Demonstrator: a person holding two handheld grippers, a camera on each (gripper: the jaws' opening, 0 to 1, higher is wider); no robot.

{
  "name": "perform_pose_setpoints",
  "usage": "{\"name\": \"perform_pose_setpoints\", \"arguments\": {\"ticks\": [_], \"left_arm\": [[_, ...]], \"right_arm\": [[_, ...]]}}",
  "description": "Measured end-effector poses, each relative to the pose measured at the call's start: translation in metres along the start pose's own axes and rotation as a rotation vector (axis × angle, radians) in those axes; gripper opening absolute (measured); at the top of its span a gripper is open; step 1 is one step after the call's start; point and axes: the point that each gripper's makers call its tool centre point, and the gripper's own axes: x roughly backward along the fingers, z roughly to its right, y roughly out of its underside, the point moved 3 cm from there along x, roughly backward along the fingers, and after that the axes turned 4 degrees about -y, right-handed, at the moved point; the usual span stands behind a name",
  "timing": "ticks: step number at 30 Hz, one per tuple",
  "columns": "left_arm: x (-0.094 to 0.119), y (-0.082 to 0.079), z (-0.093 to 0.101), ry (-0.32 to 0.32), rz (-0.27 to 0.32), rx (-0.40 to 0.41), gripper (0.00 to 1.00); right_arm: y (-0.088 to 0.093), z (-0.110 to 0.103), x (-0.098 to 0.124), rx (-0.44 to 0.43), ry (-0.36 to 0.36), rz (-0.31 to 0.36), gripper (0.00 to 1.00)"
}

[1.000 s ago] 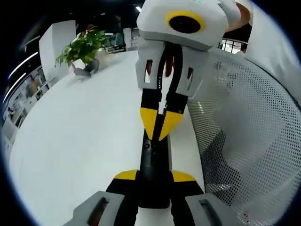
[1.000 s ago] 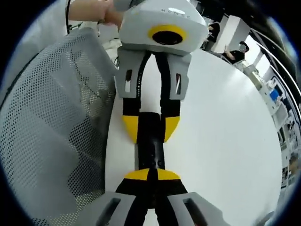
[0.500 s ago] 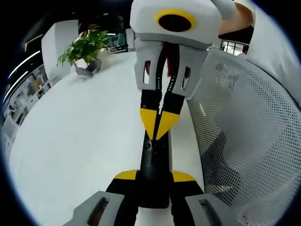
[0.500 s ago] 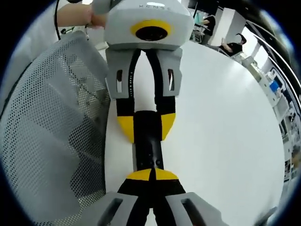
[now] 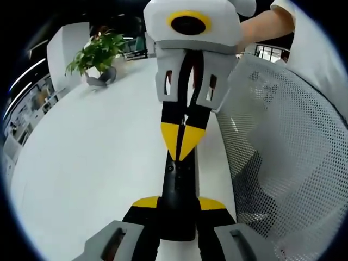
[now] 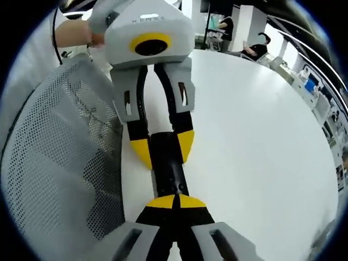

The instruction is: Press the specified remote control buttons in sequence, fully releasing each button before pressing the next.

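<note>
A slim black remote (image 5: 176,182) lies lengthwise above the white table (image 5: 87,157). My left gripper (image 5: 178,204) is shut on its near end, one yellow tip on each side. My right gripper (image 5: 182,145) comes in from the far side, its yellow tips together and resting on the remote's top face. In the right gripper view, my right gripper (image 6: 174,202) is shut with its tips on the remote (image 6: 167,171). There the left gripper (image 6: 163,148) clamps the remote's far end between its fingers (image 6: 141,151).
A grey mesh chair back (image 5: 283,157) stands against the table edge, beside the remote, also in the right gripper view (image 6: 60,168). A potted plant (image 5: 98,57) sits at the table's far side. A person's arm (image 5: 266,24) holds the right gripper.
The right gripper has shifted and rolled slightly over the remote, with its tips still on the top face. The left gripper keeps the same hold.
</note>
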Motion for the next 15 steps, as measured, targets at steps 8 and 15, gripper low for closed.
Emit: {"name": "perform_pose_setpoints", "arguments": {"ticks": [8,15], "left_arm": [[0.0004,0.0003,0.0002,-0.003,0.022,0.007,0.24],[0.0014,0.0022,0.0003,0.002,0.066,0.013,0.24]], "right_arm": [[0.006,-0.0028,0.0026,0.035,-0.015,-0.052,0.0],[0.0017,-0.004,-0.0019,0.093,0.028,-0.185,0.0]]}}
